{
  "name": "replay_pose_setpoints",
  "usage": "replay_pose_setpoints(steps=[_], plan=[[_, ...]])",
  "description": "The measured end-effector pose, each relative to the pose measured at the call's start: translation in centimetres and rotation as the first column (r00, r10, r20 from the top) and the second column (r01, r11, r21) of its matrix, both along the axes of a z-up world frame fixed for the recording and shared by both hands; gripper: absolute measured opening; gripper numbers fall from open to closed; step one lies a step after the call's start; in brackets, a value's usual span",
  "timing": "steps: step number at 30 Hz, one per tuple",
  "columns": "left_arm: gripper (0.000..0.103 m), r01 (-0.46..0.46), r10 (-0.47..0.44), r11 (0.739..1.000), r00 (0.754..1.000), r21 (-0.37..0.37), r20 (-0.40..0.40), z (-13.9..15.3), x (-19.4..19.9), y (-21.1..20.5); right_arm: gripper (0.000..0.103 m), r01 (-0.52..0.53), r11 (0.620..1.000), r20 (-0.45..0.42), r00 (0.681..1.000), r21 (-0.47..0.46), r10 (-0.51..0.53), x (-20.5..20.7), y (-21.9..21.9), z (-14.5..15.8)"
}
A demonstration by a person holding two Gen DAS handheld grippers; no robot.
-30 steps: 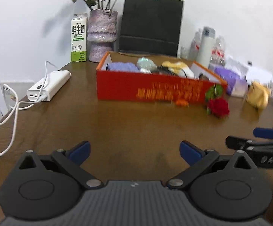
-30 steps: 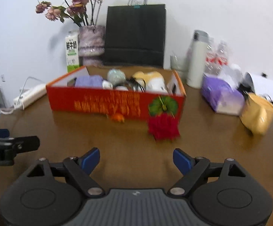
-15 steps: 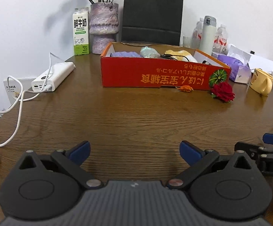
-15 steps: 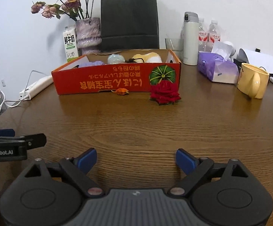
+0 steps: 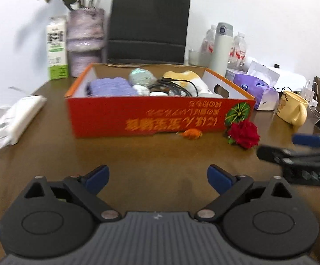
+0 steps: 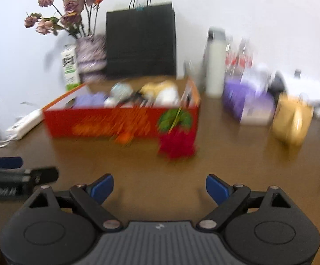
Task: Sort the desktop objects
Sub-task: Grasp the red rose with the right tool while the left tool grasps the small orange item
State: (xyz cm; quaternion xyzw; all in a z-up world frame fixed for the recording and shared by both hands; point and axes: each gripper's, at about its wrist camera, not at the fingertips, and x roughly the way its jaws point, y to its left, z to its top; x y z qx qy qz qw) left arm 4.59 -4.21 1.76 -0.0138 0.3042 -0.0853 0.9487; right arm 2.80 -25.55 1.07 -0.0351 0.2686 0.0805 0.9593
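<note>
A red cardboard box (image 5: 160, 119) (image 6: 102, 123) stands mid-table, holding a purple pack, a pale ball, a cable and a yellow plush. In front of it lie a small orange toy (image 5: 191, 133) (image 6: 123, 138) and a red rose (image 5: 243, 134) (image 6: 175, 143). My left gripper (image 5: 157, 176) hovers over bare table well short of the box, its jaws closing a little with nothing between them. My right gripper (image 6: 159, 186) is open and empty, short of the rose. Each gripper shows at the edge of the other's view.
Behind the box stand a black paper bag (image 5: 149, 22), a vase of dried flowers (image 5: 85, 42), a milk carton (image 5: 57, 48) and a white flask (image 5: 223, 46). A yellow mug (image 5: 292, 108) and purple tissue pack (image 5: 257, 90) sit right; a white power strip (image 5: 16, 119) left.
Both grippers have moved forward toward the box, which now looks larger in both views. The right wrist view is blurred by the motion. Nothing was picked up.
</note>
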Motion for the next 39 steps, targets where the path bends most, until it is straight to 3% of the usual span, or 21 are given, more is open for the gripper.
replay_pose_setpoints(steps=[2,6,8,9,10,13,17,19,21,26,27,28,31,34,36,39], plan=[[0.088,-0.01,0.01,1.0,1.0,-0.008,-0.006,-0.2,1.8,-0.8,0.089,0.009,1.0,-0.03,0.999,-0.007,-0.009,3.3,-0.3,0.1],[0.087,-0.001,0.0,0.999,1.0,-0.054,-0.02,-0.5,4.5,-2.4,0.087,-0.012,0.996,-0.111,0.994,0.092,0.022,8.6,-1.2,-0.5],[0.085,0.007,-0.009,0.998,1.0,-0.067,-0.023,-0.7,5.5,-3.3,0.075,-0.002,0.998,-0.138,0.99,0.062,0.01,10.0,-0.9,-1.4],[0.083,0.007,-0.008,0.998,1.0,-0.07,-0.02,-0.8,6.1,-3.9,0.056,-0.002,0.998,-0.164,0.986,0.058,0.012,10.5,-1.0,-1.9],[0.079,-0.001,-0.001,0.998,1.0,-0.069,-0.023,-1.0,6.6,-4.3,0.046,-0.009,0.997,-0.182,0.983,0.076,0.023,10.6,-1.2,-2.3],[0.067,-0.035,0.03,0.995,0.998,-0.091,-0.055,-1.8,8.2,-5.3,0.044,-0.019,0.992,-0.177,0.983,0.127,0.042,10.0,-2.6,-2.4],[0.061,-0.13,0.121,0.982,0.99,-0.14,-0.069,-2.0,8.9,-5.6,0.044,-0.001,0.98,-0.168,0.985,0.197,0.035,8.6,-4.5,-2.6],[0.043,-0.175,0.163,0.969,0.983,-0.173,-0.081,-2.0,9.0,-5.7,0.044,0.011,0.98,-0.164,0.986,0.197,0.022,8.5,-4.8,-2.5],[0.034,-0.196,0.187,0.972,0.979,-0.133,-0.079,-1.9,9.0,-6.5,0.044,0.012,0.979,-0.15,0.989,0.202,0.019,8.3,-4.9,-2.2],[0.03,-0.179,0.17,0.977,0.982,-0.117,-0.083,-1.5,8.0,-7.2,0.043,-0.032,0.979,-0.107,0.993,0.201,0.055,7.4,-4.4,-1.5],[0.023,-0.172,0.163,0.979,0.983,-0.111,-0.084,-1.3,7.5,-7.2,0.043,-0.039,0.98,-0.105,0.993,0.196,0.06,7.3,-4.2,-1.5],[0.002,-0.161,0.153,0.981,0.985,-0.111,-0.079,-1.0,6.9,-7.0,0.043,-0.042,0.981,-0.106,0.992,0.191,0.063,7.3,-4.1,-1.5],[0.002,-0.114,0.106,0.988,0.991,-0.104,-0.083,-0.8,4.8,-6.1,0.043,-0.052,0.982,-0.113,0.991,0.183,0.073,7.2,-3.7,-1.7],[0.002,-0.118,0.114,0.992,0.991,-0.053,-0.068,-1.3,2.4,-4.9,0.043,-0.075,0.985,-0.097,0.991,0.156,0.091,6.9,-3.0,-1.7],[0.002,-0.125,0.116,0.988,0.989,-0.093,-0.094,-1.5,1.1,-3.5,0.043,-0.082,0.987,-0.096,0.991,0.14,0.096,6.7,-2.6,-1.7],[0.002,-0.134,0.128,0.986,0.99,-0.102,-0.065,-1.0,-1.4,-1.9,0.043,-0.099,0.988,-0.089,0.99,0.115,0.11,6.3,-1.8,-1.8]])
